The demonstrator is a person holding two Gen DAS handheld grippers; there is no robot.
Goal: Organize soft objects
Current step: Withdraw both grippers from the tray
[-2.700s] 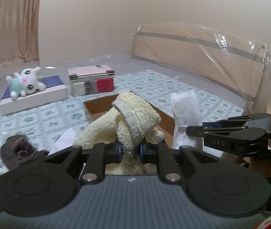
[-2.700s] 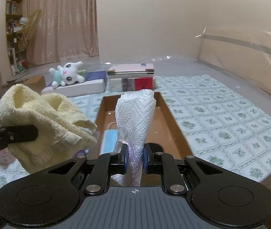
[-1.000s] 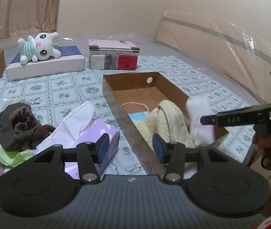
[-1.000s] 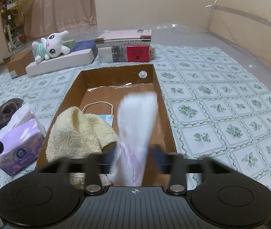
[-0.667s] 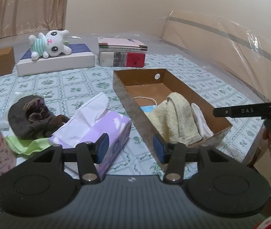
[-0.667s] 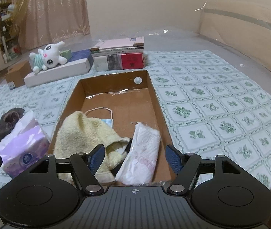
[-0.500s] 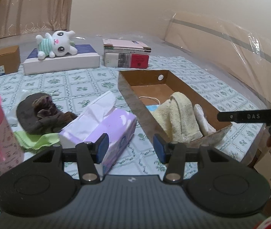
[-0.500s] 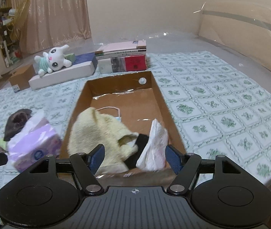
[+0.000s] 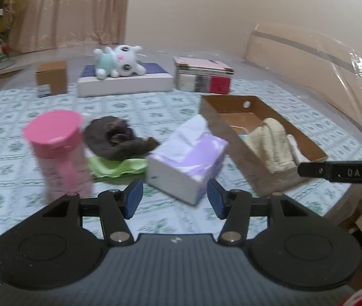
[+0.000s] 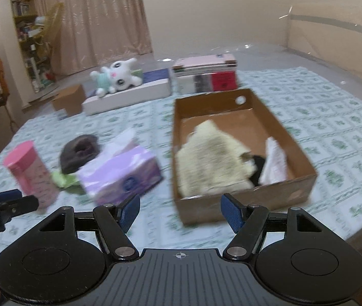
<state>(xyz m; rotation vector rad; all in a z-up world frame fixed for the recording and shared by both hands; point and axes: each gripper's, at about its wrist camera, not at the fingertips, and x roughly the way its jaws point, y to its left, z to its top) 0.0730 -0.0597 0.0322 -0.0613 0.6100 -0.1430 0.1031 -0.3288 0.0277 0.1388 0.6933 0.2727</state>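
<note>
- Left tongs [image 9: 174,199]: apart, nothing between the pads; jaws have just been opening wider. 2.7 s ago they were clamped on the yellow towel [image 10: 210,163].
- Right tongs [image 10: 179,213]: wide apart, empty. 2.7 s ago they were clamped on the white tissue pack [image 10: 274,163]; width unchanged over the last second.
- Towel now lies in the cardboard box [image 10: 300,182], near-left part, bunched up. Tissue pack leans against the box's right wall, near end. A dark item sits between the two; can't tell what it is.
- Blue mask seen in the box a second ago is mostly hidden behind the towel; only a sliver shows in the left view.
- Both views have pulled back and shifted left since 1 s ago: box now sits right of centre, and the pink-lidded cup [image 9: 58,150] is fully in frame at near left.
- Purple tissue box [image 9: 187,162] just left of the box, in line with the left tongs, not touched.
- Brown cloth [image 9: 115,139] on the green cloth [image 9: 115,167], between cup and tissue box, same place as before.
- Plush toy [image 9: 118,61] on the flat white box at the far side, unchanged.
- Both frames motion-blurred.
</note>
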